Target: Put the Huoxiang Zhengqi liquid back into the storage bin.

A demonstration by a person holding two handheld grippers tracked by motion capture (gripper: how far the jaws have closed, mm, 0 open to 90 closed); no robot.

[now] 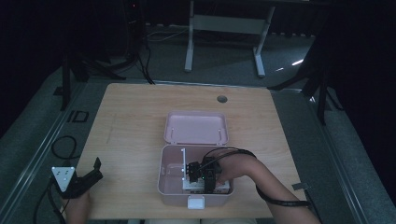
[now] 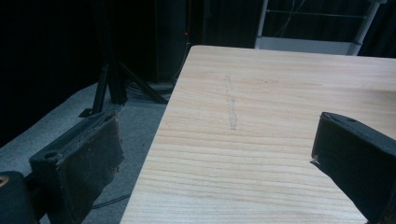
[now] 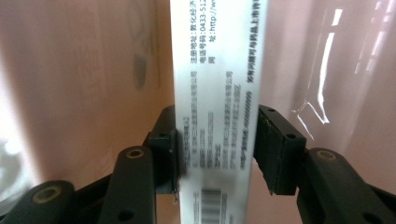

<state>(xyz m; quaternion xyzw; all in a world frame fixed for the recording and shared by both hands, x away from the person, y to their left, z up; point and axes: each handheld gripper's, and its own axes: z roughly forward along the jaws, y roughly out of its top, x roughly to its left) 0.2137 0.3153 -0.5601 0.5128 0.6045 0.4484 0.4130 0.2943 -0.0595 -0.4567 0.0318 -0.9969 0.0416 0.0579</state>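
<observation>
right tool (image 3: 215,154) clamped a white carton (image 3: 217,93) inside the pink box (image 1: 170,189), not yet released; left tool (image 2: 215,158) gaped, idle.

High view looks down on the table (image 1: 140,116); left gripper view skims its edge; right gripper view sits close inside the box (image 1: 170,186).

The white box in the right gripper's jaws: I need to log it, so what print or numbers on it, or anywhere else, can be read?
"0433-51", cut off at the frame edge: on the white box, beside Chinese print.
"http://ww", also cut off: same face.
Remaining Chinese lines: too blurred to read.
Barcode near the bottom: digits unreadable.
Pink case and table: no text visible.
</observation>
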